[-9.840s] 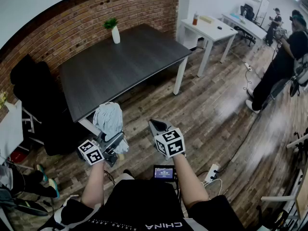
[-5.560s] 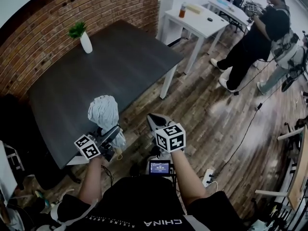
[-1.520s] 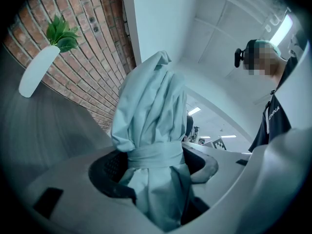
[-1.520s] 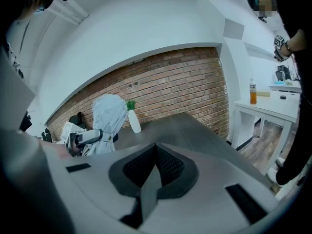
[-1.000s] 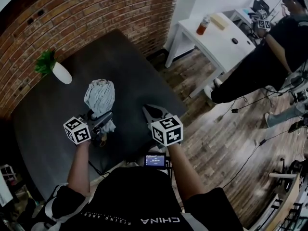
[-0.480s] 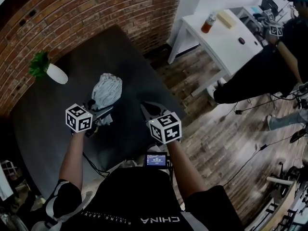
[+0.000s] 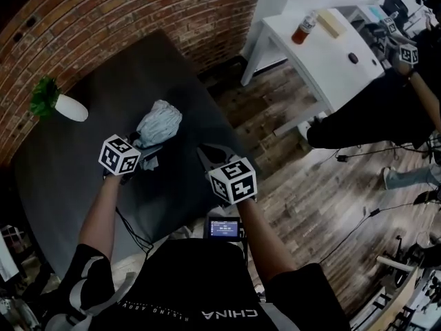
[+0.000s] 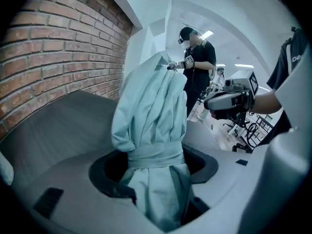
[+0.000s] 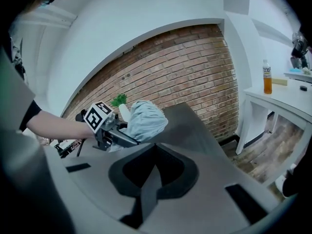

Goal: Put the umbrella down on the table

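A folded pale blue umbrella (image 7: 160, 123) sticks forward out of my left gripper (image 7: 147, 150), which is shut on its lower part, just below the strap. The bundle leans over the dark table (image 7: 131, 67); whether it touches the top I cannot tell. In the left gripper view the umbrella (image 8: 152, 126) fills the space between the jaws of the left gripper (image 8: 156, 177). My right gripper (image 7: 205, 154) hovers over the table's near right edge, shut and empty. The right gripper view shows its jaws (image 9: 155, 179) closed together, with the umbrella (image 9: 142, 120) ahead to the left.
A small plant in a white vase (image 7: 56, 105) stands at the table's far left. A brick wall (image 7: 124, 12) runs behind it. To the right stand a white table (image 7: 331, 54) with a bottle (image 7: 305, 26) and a person in black (image 7: 372, 116).
My left gripper has carried the umbrella forward and down over the dark table and tipped it lower. The right gripper has drifted forward a little, still shut.
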